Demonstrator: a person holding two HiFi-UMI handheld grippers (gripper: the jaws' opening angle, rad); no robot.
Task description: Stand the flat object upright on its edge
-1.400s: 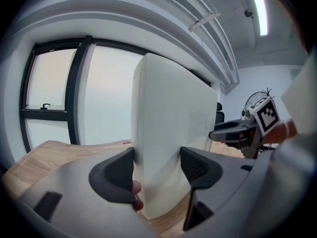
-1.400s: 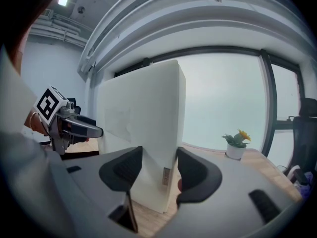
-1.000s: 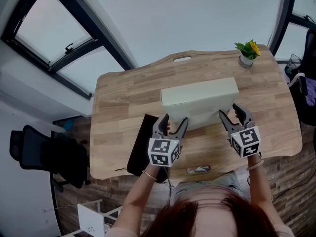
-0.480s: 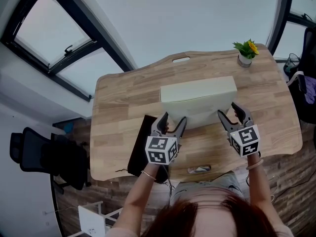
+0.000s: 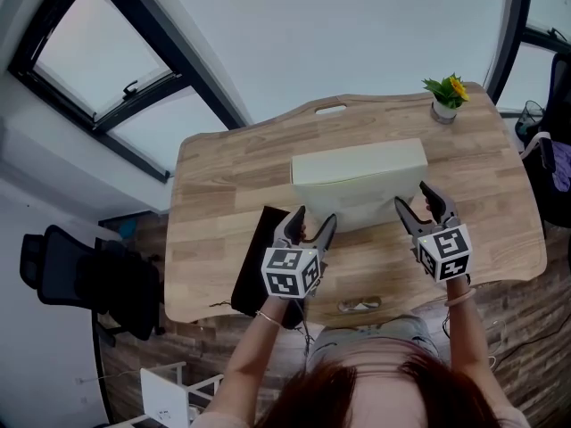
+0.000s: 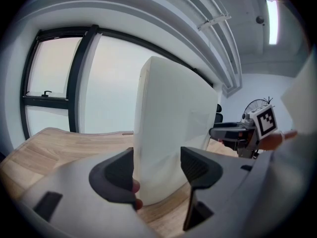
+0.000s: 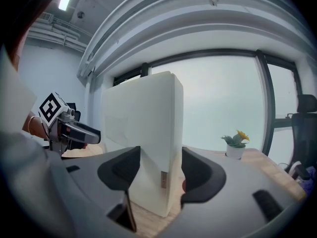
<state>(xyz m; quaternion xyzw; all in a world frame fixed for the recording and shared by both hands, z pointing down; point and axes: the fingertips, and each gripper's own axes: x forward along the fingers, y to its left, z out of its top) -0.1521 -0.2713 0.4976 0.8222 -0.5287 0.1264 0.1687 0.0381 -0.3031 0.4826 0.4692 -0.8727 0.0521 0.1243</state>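
A flat white box (image 5: 357, 172) stands upright on its long edge in the middle of the wooden table (image 5: 223, 203). My left gripper (image 5: 314, 215) is at its near left end, and the box end (image 6: 171, 133) sits between the open jaws with a gap beside the right jaw. At the box's right end my right gripper (image 5: 413, 196) straddles the box (image 7: 143, 128). Its jaws have just been opening, and its pads do not press on the box. Each gripper view shows the other gripper beyond the box.
A small potted plant (image 5: 446, 92) with a yellow flower stands at the table's far right corner. A black flat thing (image 5: 259, 261) lies at the near left edge, a small object (image 5: 359, 307) at the front edge. A black chair (image 5: 80, 279) stands on the floor to the left.
The left gripper has edged slightly to the left along the table. The box stays upright and the right gripper keeps its place.
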